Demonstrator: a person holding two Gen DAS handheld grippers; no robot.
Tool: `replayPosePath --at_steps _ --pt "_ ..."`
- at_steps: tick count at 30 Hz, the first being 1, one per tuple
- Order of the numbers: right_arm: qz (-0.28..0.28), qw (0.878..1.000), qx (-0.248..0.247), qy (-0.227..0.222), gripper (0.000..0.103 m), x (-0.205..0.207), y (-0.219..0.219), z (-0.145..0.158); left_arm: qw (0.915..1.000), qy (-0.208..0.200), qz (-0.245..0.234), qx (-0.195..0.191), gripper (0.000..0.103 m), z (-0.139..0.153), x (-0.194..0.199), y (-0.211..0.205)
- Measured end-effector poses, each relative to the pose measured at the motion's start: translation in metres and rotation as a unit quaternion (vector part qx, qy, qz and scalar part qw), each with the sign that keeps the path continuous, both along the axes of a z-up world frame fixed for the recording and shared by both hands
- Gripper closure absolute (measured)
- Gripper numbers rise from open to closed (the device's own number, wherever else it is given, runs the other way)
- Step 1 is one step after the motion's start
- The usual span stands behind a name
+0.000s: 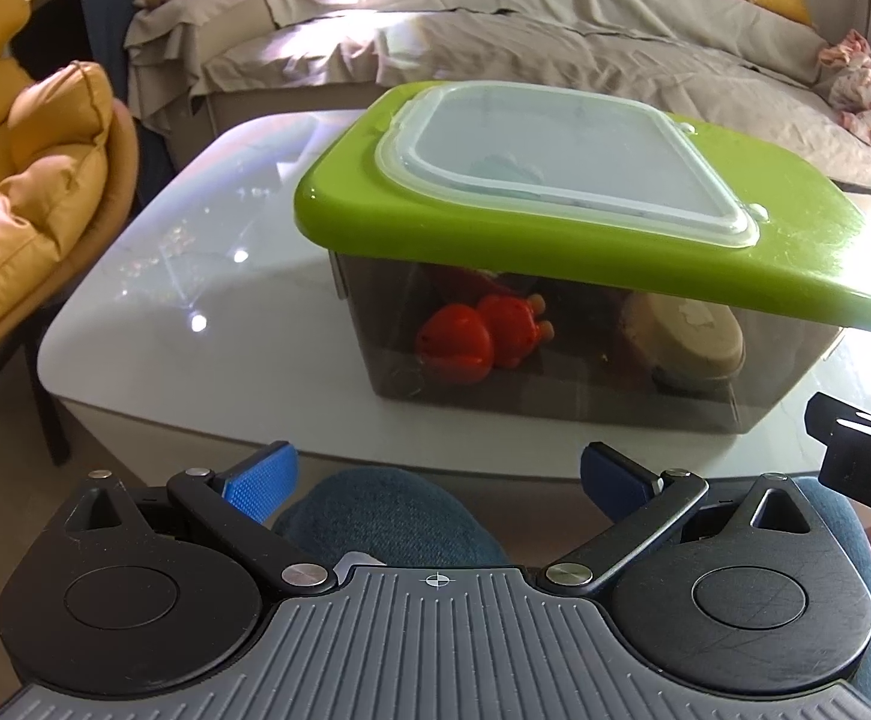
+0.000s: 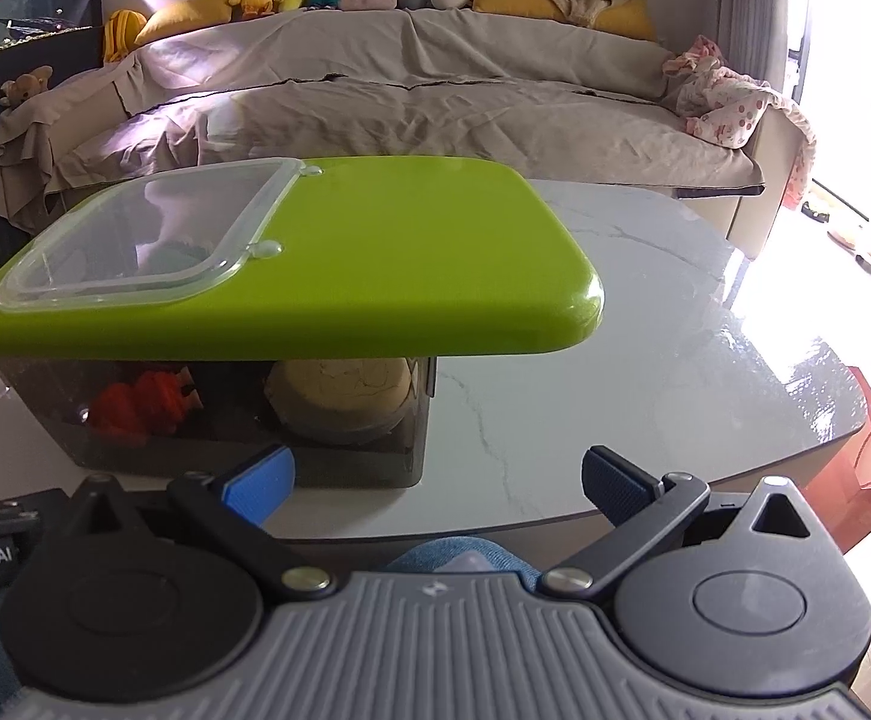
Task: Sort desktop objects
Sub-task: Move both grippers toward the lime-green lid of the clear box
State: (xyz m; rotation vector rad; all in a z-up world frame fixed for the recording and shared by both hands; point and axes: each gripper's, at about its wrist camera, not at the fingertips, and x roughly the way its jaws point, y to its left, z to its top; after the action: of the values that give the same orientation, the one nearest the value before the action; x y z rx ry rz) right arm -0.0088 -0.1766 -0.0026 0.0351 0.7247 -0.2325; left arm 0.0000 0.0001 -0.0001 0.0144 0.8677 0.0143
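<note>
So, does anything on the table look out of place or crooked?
Yes: the green lid is not seated on the grey box. It lies shifted sideways, and one end overhangs the box's wall above the table. Nothing looks spilled.

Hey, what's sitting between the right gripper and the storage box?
Only bare marble tabletop lies between the open right gripper and the storage box, as the right wrist view shows.
</note>
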Motion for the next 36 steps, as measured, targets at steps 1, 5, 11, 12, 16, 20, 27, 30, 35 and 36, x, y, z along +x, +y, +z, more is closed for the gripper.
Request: replayPosePath --at_steps 1,5,11,12,16,20,27,30,35,36 --pt "0.0 1.0 0.001 0.0 0.0 0.0 0.0 0.0 1.0 0.0 0.0 0.0 0.0 0.0 0.0 0.0" --pt "-0.001 1.0 0.002 0.0 0.0 -0.001 0.0 -0.001 1.0 -0.001 -0.001 0.0 0.0 -0.001 0.0 0.0" --pt "-0.001 1.0 0.002 -0.001 0.0 -0.002 0.002 -0.002 1.0 -0.001 -0.002 0.0 0.0 -0.002 0.0 -0.001" --pt "-0.001 1.0 0.002 -0.001 0.0 -0.002 0.002 -0.002 1.0 -0.001 -0.002 0.0 0.0 -0.003 0.0 -0.001" --pt "0.002 1.0 0.003 0.001 0.0 0.001 -0.007 0.006 1.0 -0.002 -0.002 0.0 0.0 -0.003 0.0 -0.001" --pt "0.004 1.0 0.003 0.002 0.0 0.002 -0.007 0.005 1.0 -0.003 -0.003 0.0 0.0 -0.002 0.001 -0.002" --pt "0.004 1.0 0.004 -0.002 0.0 0.003 -0.007 0.008 0.9996 -0.024 -0.004 -0.012 0.0 0.003 0.0 -0.002" --pt "0.004 1.0 0.004 -0.004 0.0 0.003 -0.008 0.01 0.9998 -0.018 -0.004 -0.007 0.0 0.005 0.001 -0.001" --pt "0.004 1.0 0.005 -0.008 0.0 0.005 -0.008 0.013 0.9995 -0.028 -0.003 -0.012 0.0 0.013 0.0 0.002" --pt "0.004 1.0 0.005 -0.009 0.0 0.005 -0.008 0.013 0.9995 -0.029 -0.003 -0.013 0.0 0.014 0.0 0.002"
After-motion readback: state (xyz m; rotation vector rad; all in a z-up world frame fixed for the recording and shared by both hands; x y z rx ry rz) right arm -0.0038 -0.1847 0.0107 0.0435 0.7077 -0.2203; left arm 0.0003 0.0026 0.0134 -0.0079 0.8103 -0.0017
